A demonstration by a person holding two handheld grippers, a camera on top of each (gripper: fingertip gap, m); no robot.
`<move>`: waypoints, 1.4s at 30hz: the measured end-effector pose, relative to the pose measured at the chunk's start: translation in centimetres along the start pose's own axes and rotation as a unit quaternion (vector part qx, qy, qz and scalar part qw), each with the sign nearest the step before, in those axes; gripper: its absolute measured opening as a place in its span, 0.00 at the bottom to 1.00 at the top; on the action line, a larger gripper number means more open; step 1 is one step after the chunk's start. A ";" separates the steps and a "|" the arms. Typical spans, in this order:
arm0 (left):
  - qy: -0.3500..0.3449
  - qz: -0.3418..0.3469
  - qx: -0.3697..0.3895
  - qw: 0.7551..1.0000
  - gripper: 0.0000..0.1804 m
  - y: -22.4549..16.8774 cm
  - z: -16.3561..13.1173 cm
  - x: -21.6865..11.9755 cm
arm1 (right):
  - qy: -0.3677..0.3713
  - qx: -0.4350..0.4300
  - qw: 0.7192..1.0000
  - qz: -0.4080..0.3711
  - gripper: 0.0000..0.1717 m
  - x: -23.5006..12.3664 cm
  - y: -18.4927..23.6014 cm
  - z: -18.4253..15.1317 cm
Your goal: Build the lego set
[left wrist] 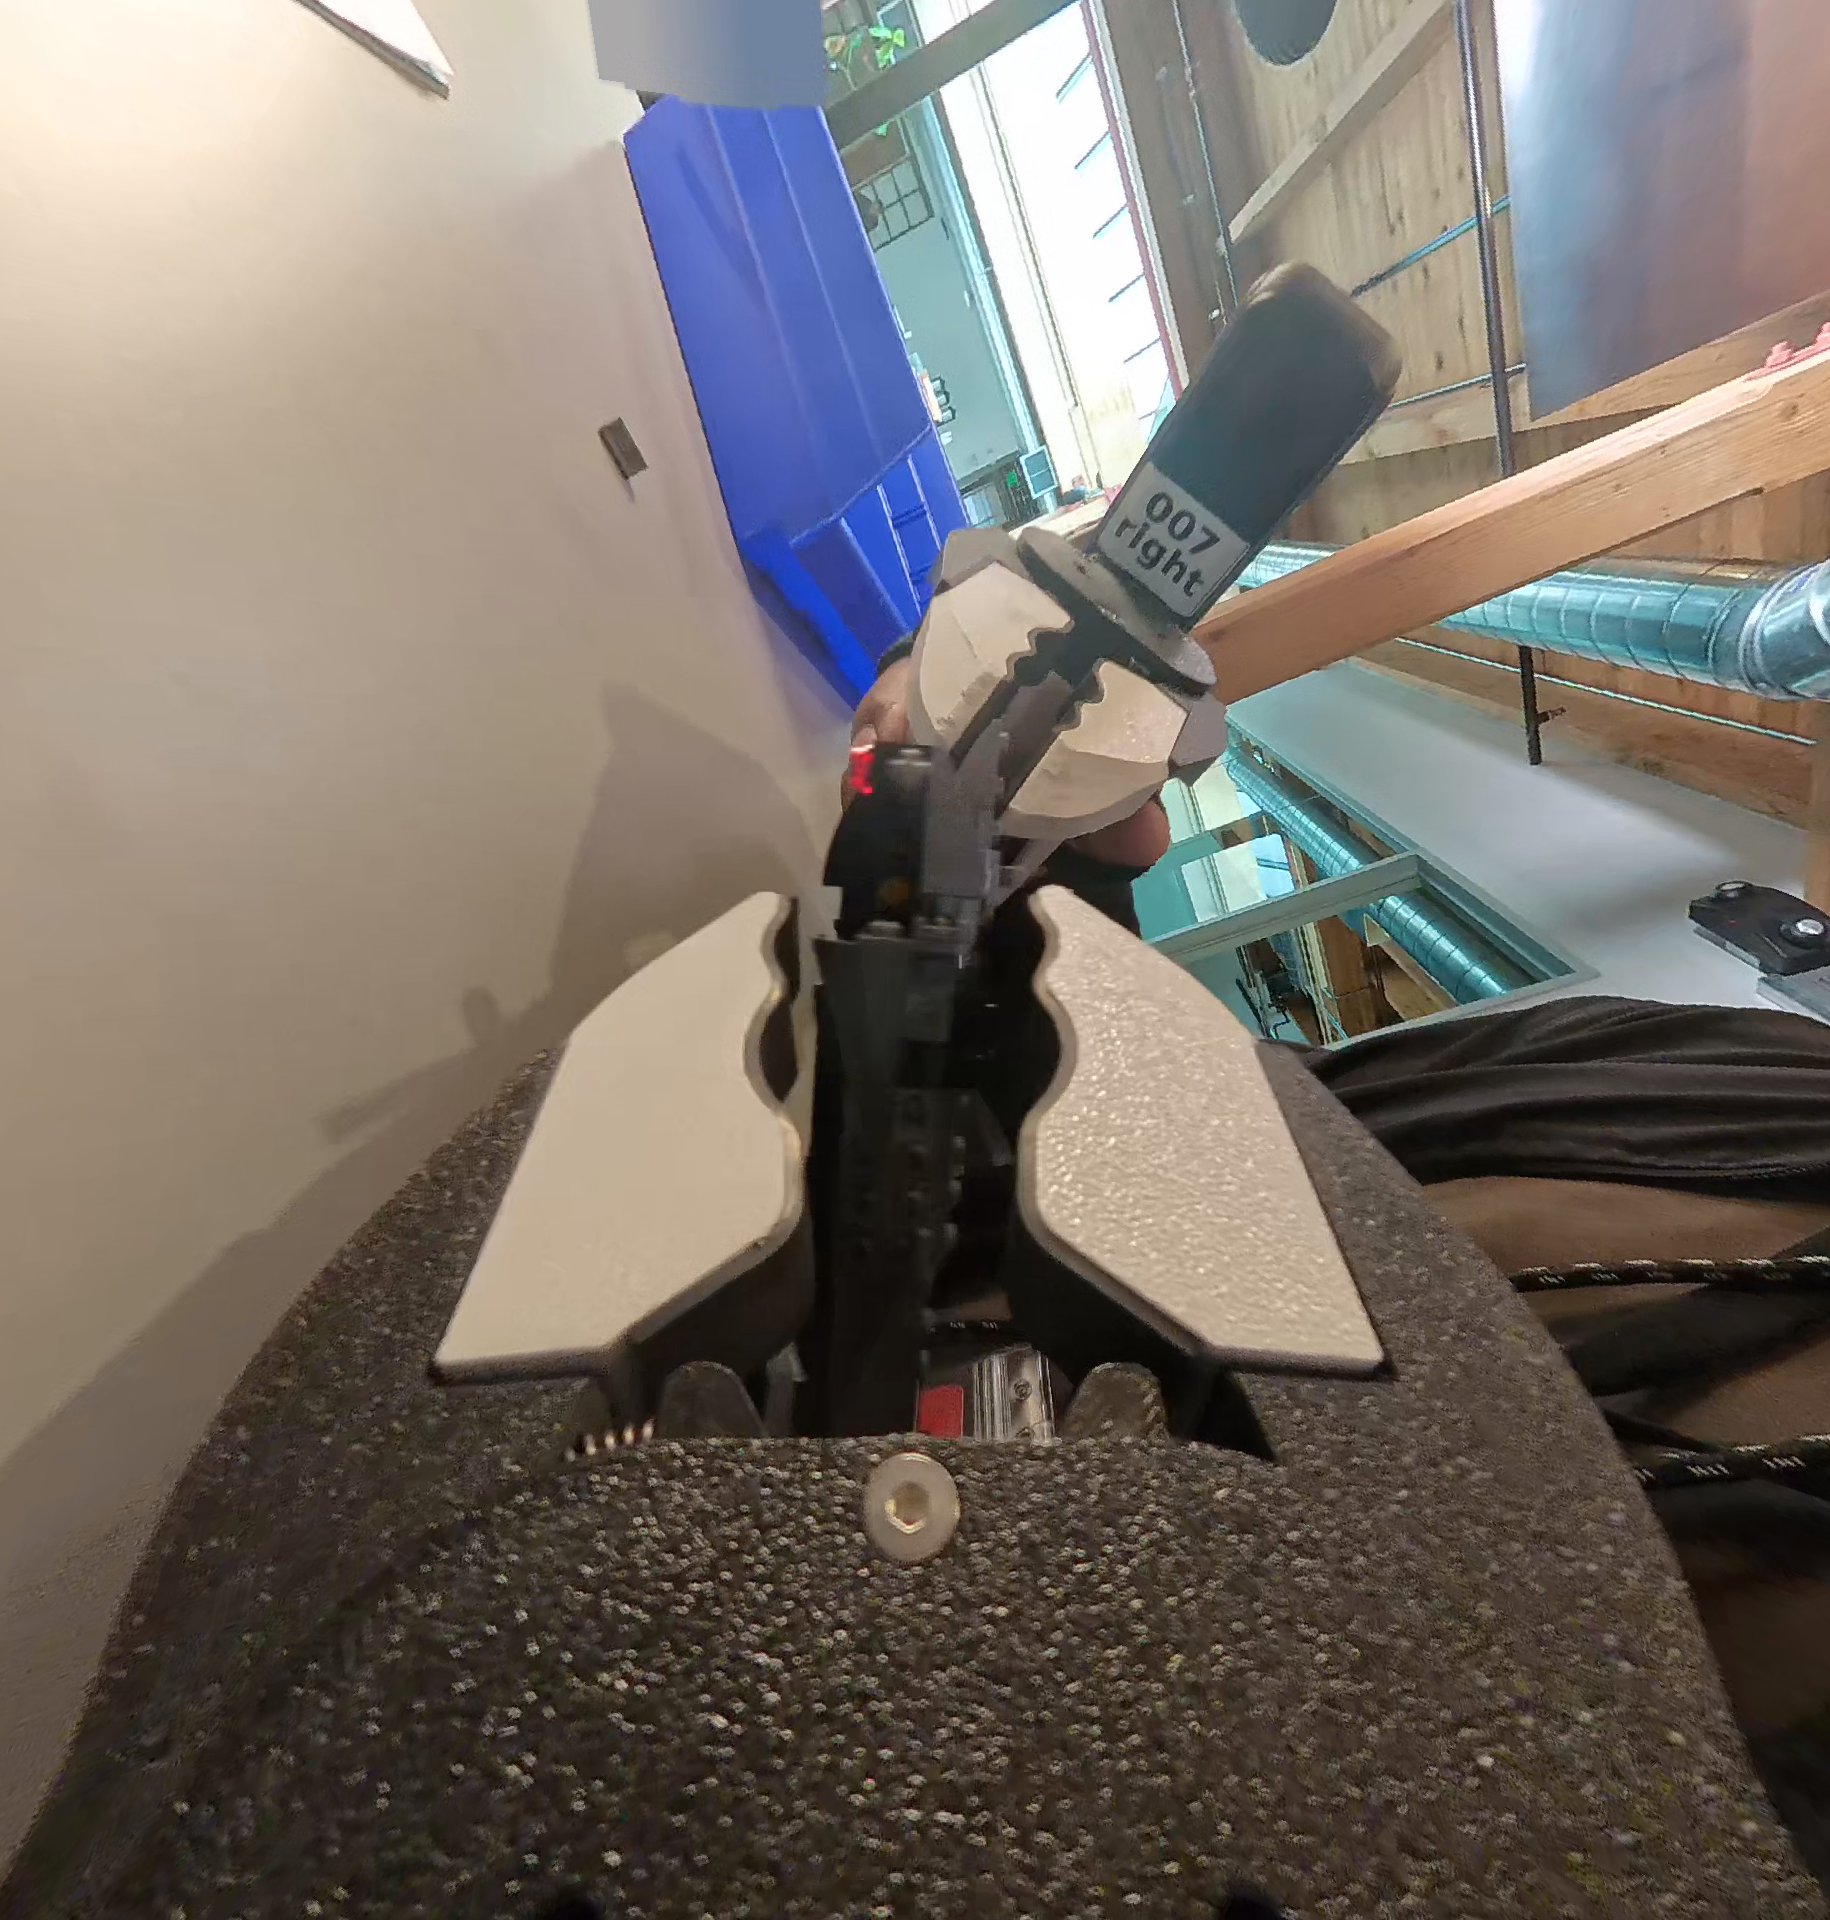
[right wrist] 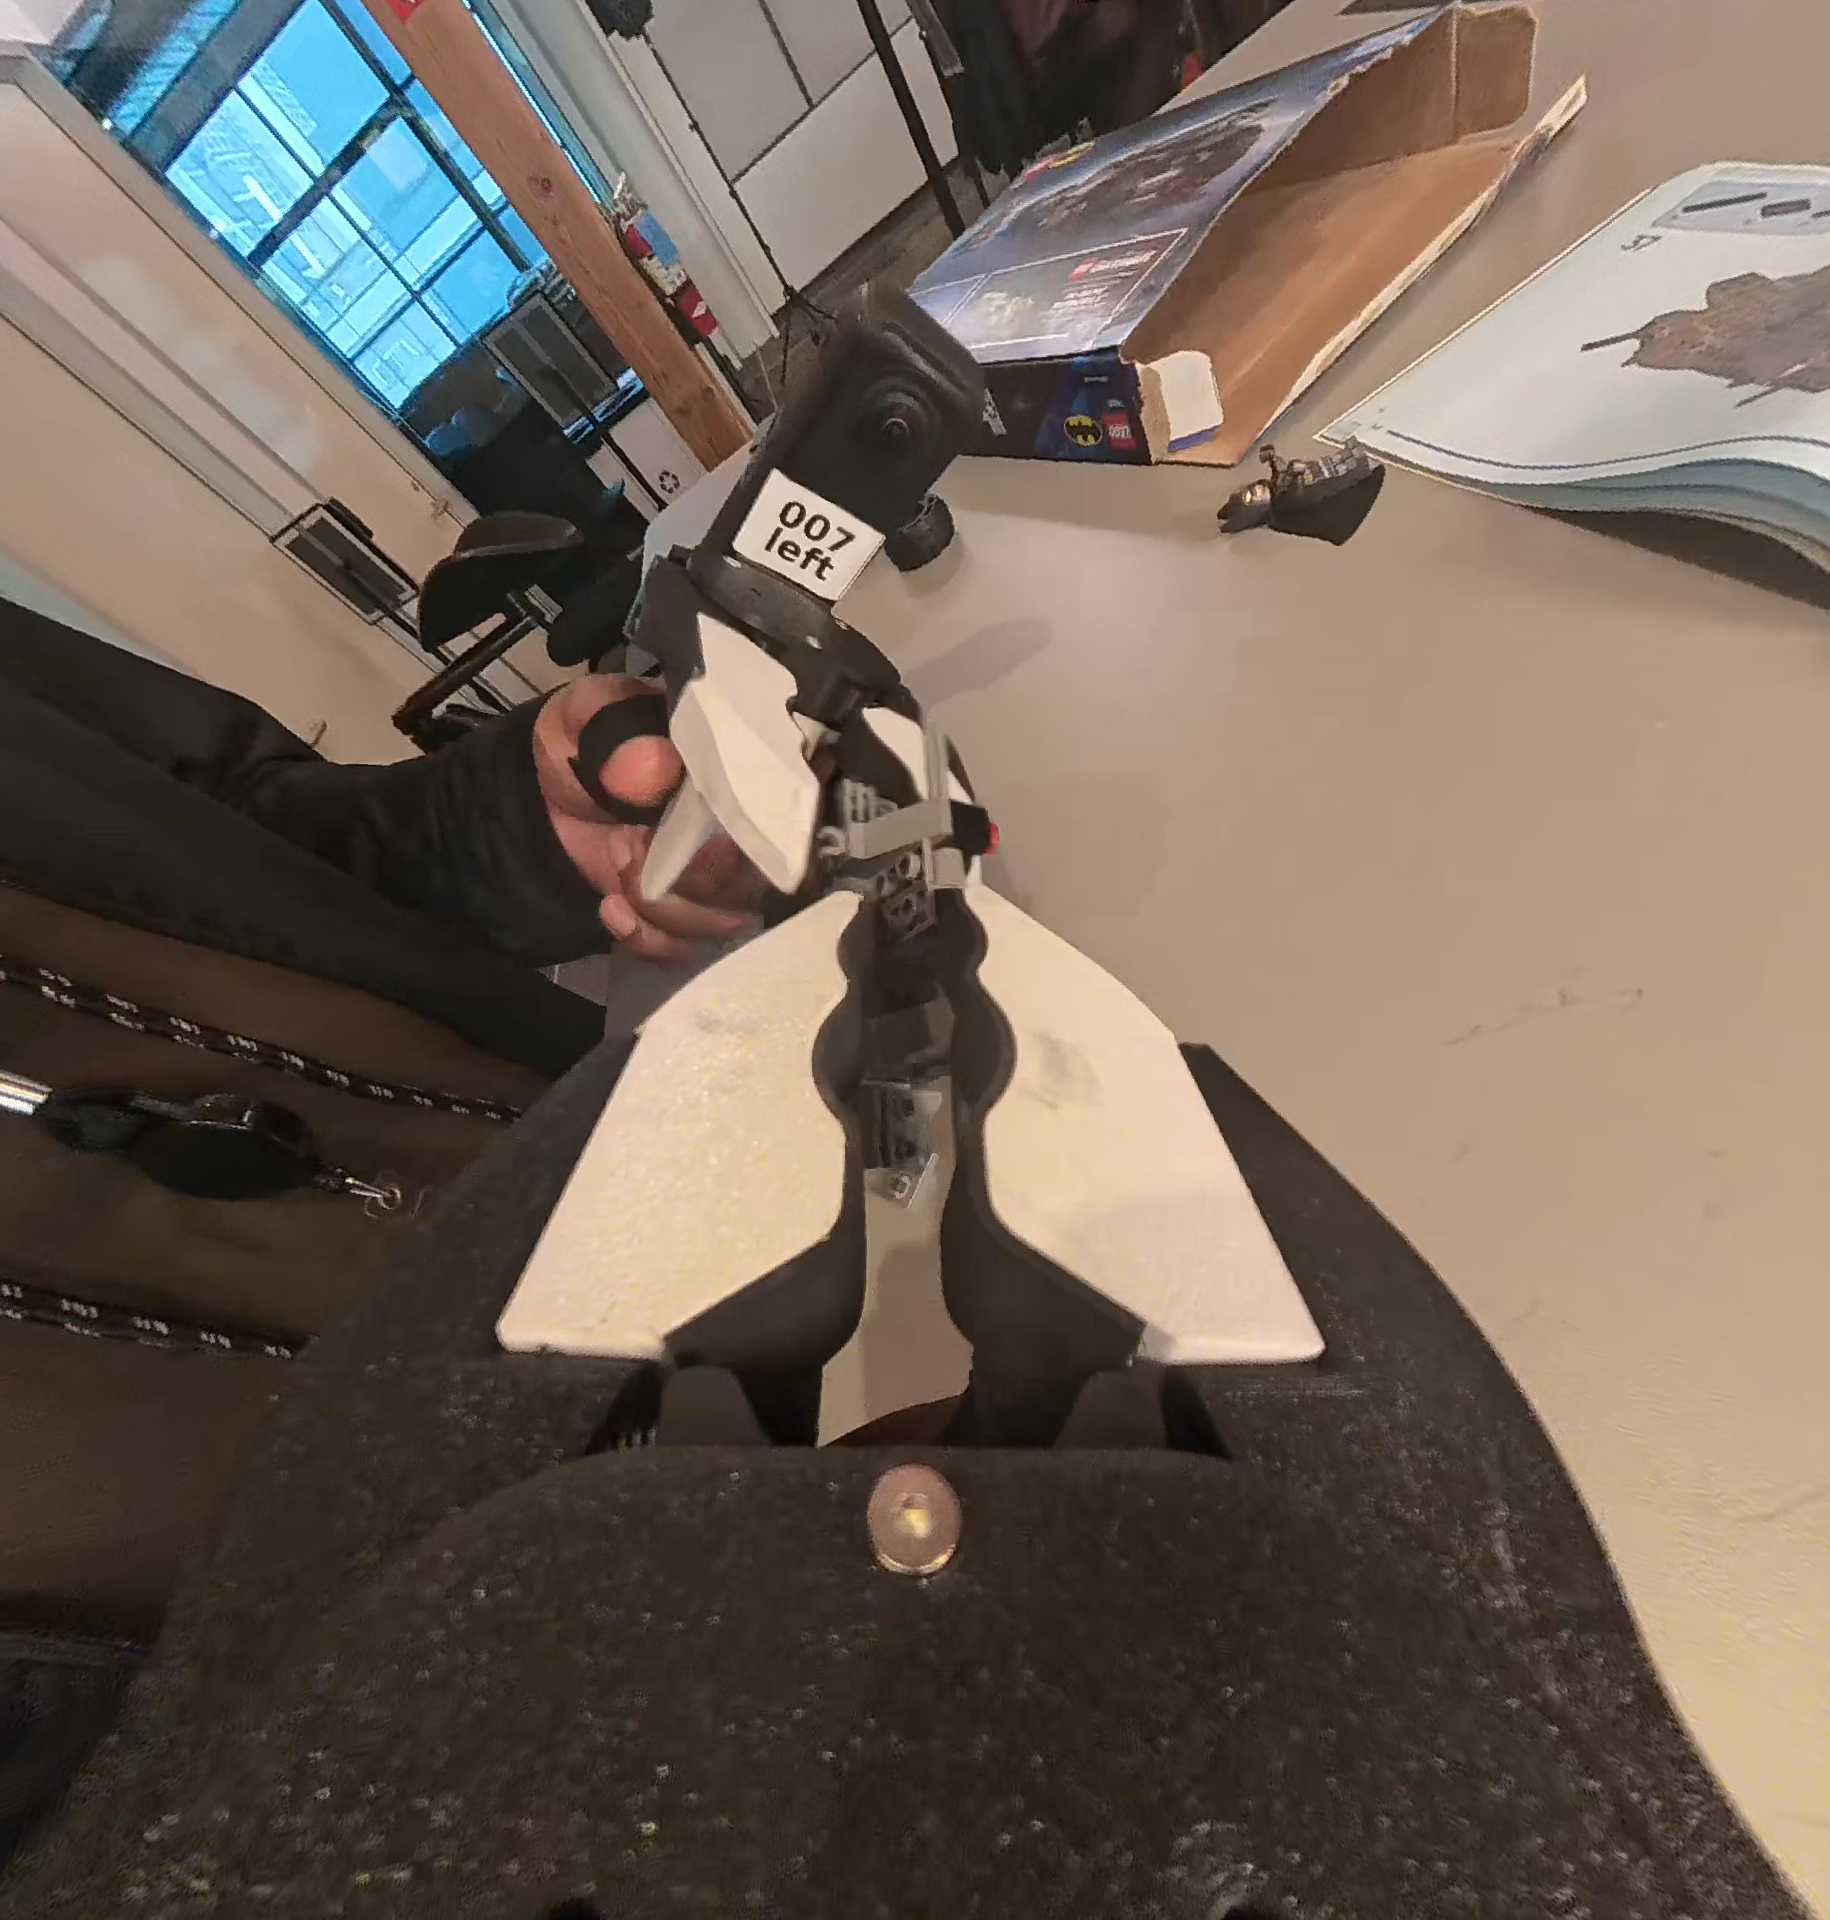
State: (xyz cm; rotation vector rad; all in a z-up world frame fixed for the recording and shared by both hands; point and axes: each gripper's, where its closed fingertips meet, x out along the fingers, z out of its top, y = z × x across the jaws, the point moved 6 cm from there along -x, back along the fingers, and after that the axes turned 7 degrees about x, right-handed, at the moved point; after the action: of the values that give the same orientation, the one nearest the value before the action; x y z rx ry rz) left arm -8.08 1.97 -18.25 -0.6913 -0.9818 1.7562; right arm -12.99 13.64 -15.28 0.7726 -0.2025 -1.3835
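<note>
Pale surface (right wrist: 1410, 831), box (right wrist: 1202, 301) and booklet (right wrist: 1669, 395) at far edge. Mid-air above, right fingers (right wrist: 745, 1091) clamped on grey-black brick model (right wrist: 906, 862); left fingers (left wrist: 662, 1122) parted around it, contact unclear. Assembly unfinished.

We see a white sticker (left wrist: 1171, 556) with dark print on the black stem of the right gripper (left wrist: 994, 821), and a second sticker (right wrist: 807, 551) on the left gripper (right wrist: 776, 873). The blue box (right wrist: 1077, 260) bears logos and small print, and the open booklet (right wrist: 1669, 343) has a printed figure.
</note>
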 end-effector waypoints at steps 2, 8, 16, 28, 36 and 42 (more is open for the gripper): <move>-0.007 0.007 -0.001 1.000 0.28 0.2 0.4 -0.3 | -0.002 0.002 1.000 0.001 0.06 -0.2 0.0 -0.2; -0.025 0.022 0.005 0.999 0.33 0.8 1.3 -1.7 | -0.003 0.016 1.000 0.001 0.06 -0.1 -0.5 -0.6; -0.062 0.027 0.056 0.996 0.38 0.3 2.7 -4.1 | 0.020 0.012 1.000 0.003 0.06 2.4 -1.4 1.2; -0.109 0.166 0.271 0.942 0.49 -0.4 3.7 -7.4 | 0.064 0.103 0.988 -0.096 0.08 5.8 -6.6 1.0; -0.065 0.168 0.277 0.944 0.51 0.3 3.4 -6.7 | 0.034 0.061 0.983 -0.169 0.16 3.8 -5.8 1.1; -0.059 0.158 0.283 0.944 0.50 0.5 3.7 -6.9 | -0.001 0.019 0.972 -0.236 0.16 -0.5 -3.3 -0.7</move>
State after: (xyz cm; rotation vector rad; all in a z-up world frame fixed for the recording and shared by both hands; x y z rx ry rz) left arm -8.74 -5.64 -16.64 -0.3855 -0.4058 2.2478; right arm -15.35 14.35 -17.57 0.8871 -0.0451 -1.8328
